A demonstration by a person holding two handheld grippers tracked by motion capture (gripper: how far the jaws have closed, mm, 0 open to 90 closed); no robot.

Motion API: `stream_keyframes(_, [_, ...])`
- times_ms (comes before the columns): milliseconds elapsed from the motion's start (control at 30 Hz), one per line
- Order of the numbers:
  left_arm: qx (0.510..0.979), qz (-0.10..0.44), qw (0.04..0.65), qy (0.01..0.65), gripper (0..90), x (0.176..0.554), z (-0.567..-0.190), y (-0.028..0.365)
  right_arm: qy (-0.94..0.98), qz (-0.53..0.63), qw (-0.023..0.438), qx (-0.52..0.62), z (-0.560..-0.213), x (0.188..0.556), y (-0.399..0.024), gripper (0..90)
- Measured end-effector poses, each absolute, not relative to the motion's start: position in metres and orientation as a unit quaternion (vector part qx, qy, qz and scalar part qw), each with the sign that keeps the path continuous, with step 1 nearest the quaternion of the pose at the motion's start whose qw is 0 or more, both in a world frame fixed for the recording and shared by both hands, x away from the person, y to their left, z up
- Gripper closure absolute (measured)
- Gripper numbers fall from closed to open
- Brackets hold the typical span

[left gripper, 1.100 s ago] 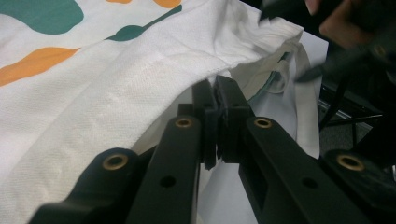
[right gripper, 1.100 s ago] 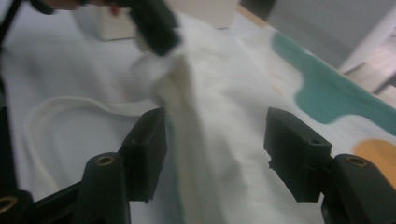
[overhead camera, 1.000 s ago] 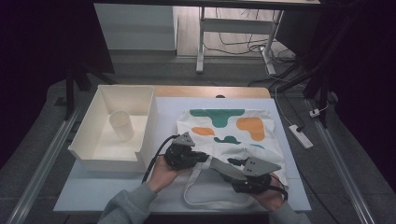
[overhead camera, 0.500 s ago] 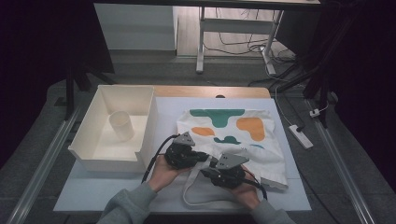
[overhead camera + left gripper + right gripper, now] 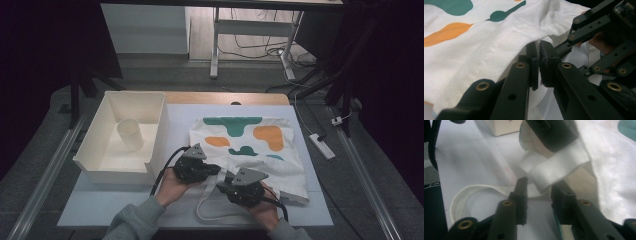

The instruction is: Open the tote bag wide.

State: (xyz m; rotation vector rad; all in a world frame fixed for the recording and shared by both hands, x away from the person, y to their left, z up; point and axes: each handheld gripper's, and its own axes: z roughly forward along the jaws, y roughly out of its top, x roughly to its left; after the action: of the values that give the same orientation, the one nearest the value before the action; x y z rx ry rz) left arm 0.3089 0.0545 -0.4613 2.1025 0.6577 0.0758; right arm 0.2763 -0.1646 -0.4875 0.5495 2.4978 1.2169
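White table mat [image 5: 125, 210], lower middle: two grippers at a tote bag [image 5: 260, 150].
Left gripper [image 5: 539, 65] pinches its hem; right gripper [image 5: 537, 195], jaws just closing, stands part-open around the strap [image 5: 559, 170].

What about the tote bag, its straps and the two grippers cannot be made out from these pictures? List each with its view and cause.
- Bag opening edge: high view, covered by the left gripper and right gripper.
- What the shut left jaws pinch: left gripper view, pads hide the tote bag cloth.
- Whether the strap touches the right pads: right gripper view, blurred.
- Cup contents: high view, too small.
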Motion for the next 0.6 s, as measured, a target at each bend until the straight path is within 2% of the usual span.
stream_keyframes(67, [0.851,0.03,0.452,0.266,85.0,0.308,-0.462,0.054,0.869,0.43,0.149,0.194,-0.487,0.276,-0.166,68.5])
stream_keyframes(100, [0.851,0.03,0.452,0.265,84.4,0.308,-0.462,0.054,0.864,0.439,0.146,0.198,-0.486,0.276,-0.168,74.0])
stream_keyframes(333, [0.852,0.028,0.453,0.262,80.5,0.306,-0.461,0.054,0.854,0.458,0.141,0.204,-0.48,0.273,-0.17,85.2])
stream_keyframes(433, [0.849,0.032,0.46,0.259,72.0,0.304,-0.46,0.056,0.849,0.467,0.144,0.2,-0.468,0.272,-0.174,87.1])
stream_keyframes(467, [0.848,0.036,0.461,0.26,72.0,0.303,-0.458,0.058,0.849,0.467,0.144,0.2,-0.468,0.272,-0.174,87.1])
stream_keyframes(500, [0.848,0.041,0.46,0.259,64.0,0.302,-0.457,0.059,0.842,0.476,0.156,0.199,-0.457,0.273,-0.18,87.2])
stream_keyframes(533, [0.849,0.045,0.459,0.259,60.3,0.301,-0.457,0.061,0.836,0.484,0.159,0.202,-0.452,0.274,-0.184,87.2])
stream_keyframes(600, [0.851,0.05,0.453,0.26,58.4,0.3,-0.457,0.063,0.831,0.491,0.163,0.204,-0.445,0.276,-0.187,87.2])
